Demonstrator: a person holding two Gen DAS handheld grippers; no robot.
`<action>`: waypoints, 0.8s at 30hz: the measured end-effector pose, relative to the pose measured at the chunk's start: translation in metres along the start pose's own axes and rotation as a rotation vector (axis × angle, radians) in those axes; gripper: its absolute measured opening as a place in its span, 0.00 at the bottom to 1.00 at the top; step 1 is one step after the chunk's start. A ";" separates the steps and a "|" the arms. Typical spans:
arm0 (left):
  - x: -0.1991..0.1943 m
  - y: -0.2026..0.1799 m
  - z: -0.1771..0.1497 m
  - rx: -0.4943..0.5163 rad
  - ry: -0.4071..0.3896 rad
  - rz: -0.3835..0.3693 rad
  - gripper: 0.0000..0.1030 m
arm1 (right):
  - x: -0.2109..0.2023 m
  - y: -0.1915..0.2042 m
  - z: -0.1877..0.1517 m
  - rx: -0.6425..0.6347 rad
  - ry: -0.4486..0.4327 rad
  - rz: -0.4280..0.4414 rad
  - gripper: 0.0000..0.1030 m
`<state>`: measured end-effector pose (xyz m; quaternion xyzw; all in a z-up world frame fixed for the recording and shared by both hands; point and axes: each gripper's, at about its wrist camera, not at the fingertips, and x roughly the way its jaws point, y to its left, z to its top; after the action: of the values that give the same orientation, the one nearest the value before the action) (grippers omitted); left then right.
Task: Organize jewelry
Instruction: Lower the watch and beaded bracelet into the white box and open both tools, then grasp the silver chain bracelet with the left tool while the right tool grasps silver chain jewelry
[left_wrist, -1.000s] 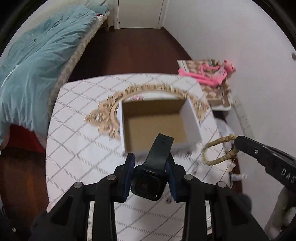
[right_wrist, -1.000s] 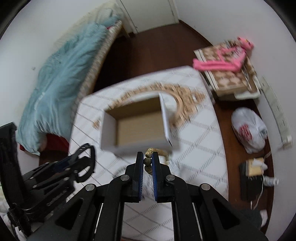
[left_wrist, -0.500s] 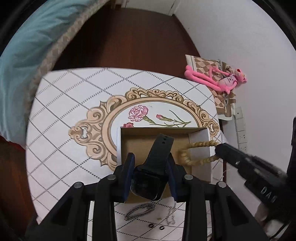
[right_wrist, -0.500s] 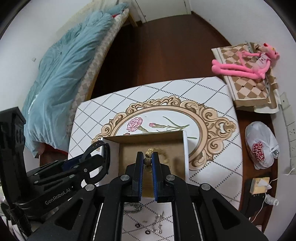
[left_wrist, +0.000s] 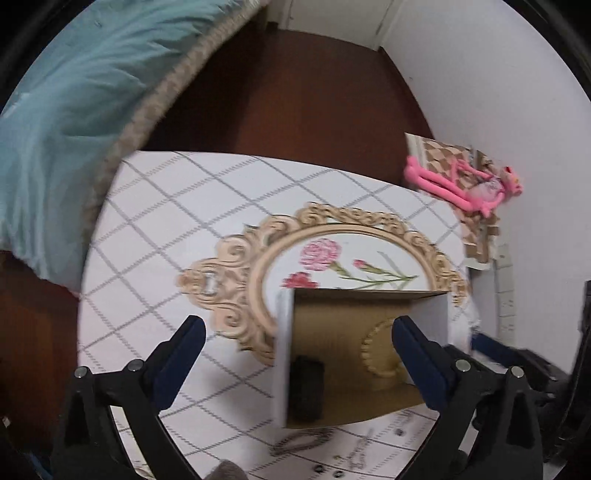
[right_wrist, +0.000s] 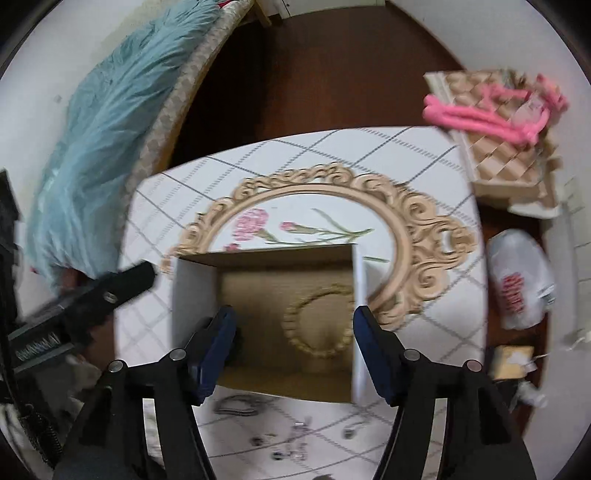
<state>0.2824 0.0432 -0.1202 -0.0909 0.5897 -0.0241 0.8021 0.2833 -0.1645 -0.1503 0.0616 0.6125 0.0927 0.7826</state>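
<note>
A: Left gripper (left_wrist: 295, 334)?
B: Spread wide, blue pads far apart, gripping nothing, touching nothing. Hanging above the near left corner of the cardboard box (left_wrist: 364, 295).

A: And the watch?
B: Black watch (left_wrist: 306, 386) down inside the box, against the left wall, just below and ahead of the left gripper's open gap. Blurred, so strap position hard to tell.

A: Right gripper (right_wrist: 293, 325)?
B: Also wide open, holding nothing. Poised over the box (right_wrist: 266, 254), one pad toward the left inner wall, the other beside the right wall. Contact with the walls: cannot tell through the blur.

A: The braided ring?
B: Golden braided bracelet (right_wrist: 319, 321) flat on the box floor, between the right gripper's pads and slightly ahead. From the left wrist view, same bracelet (left_wrist: 376, 350) partly hidden behind that gripper's right finger.

A: Anything outside the box?
B: Loose pieces on the checked tablecloth (right_wrist: 406, 155), nearer than the box: a silver chain (right_wrist: 236, 402) under the right gripper's left finger, small earrings and rings (right_wrist: 295, 439) between its fingers, closer still. Same chain (left_wrist: 303, 441) low in the left view.

A: Further off?
B: Beyond the table, a pink plush toy (right_wrist: 487, 112) to the right, a teal blanket (right_wrist: 96, 133) to the left, a white plastic bag (right_wrist: 521, 280) right of the right gripper.
</note>
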 end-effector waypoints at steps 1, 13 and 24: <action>-0.002 0.002 -0.005 0.002 -0.019 0.031 1.00 | 0.000 0.001 -0.004 -0.010 -0.007 -0.036 0.86; 0.002 0.008 -0.055 0.047 -0.073 0.176 1.00 | 0.013 0.002 -0.048 -0.048 -0.063 -0.209 0.90; -0.039 0.003 -0.088 0.060 -0.147 0.206 1.00 | -0.031 0.013 -0.079 -0.045 -0.168 -0.235 0.91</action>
<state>0.1868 0.0412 -0.1095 -0.0074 0.5344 0.0477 0.8438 0.1983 -0.1604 -0.1379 -0.0207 0.5454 0.0087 0.8379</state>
